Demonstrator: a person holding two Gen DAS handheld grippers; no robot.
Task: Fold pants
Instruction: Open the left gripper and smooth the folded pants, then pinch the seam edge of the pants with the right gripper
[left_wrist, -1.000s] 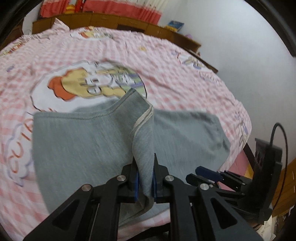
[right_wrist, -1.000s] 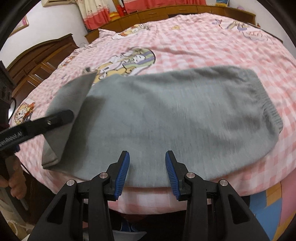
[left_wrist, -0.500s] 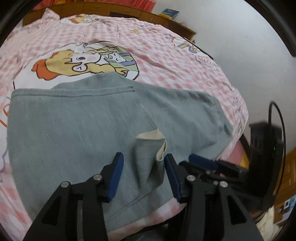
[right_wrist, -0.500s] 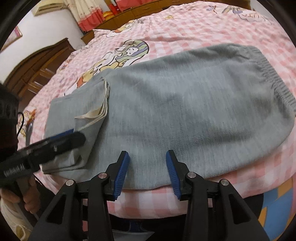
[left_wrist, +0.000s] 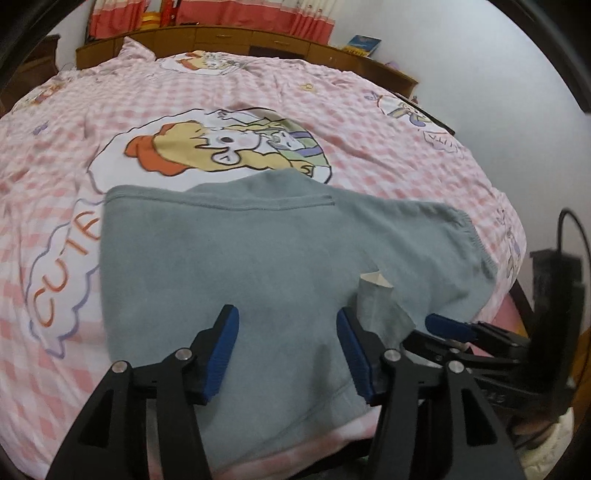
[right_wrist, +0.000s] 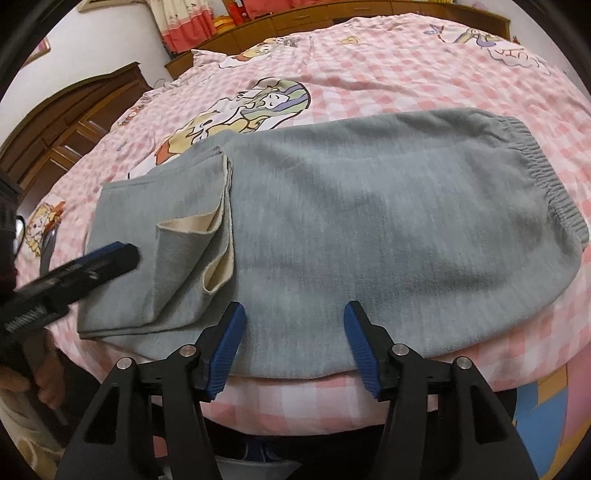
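Partly beneath folded pants (right_wrist: 369, 221), cartoon bedspread (right_wrist: 406, 66)

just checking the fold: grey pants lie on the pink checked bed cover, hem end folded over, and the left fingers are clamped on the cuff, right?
Not clamped. In the left wrist view the left gripper is opening, with nothing pinched between its fingers; the cuff lies loose just beside one finger. The rest holds: the grey pants lie on the pink checked bed cover, hem end folded over.
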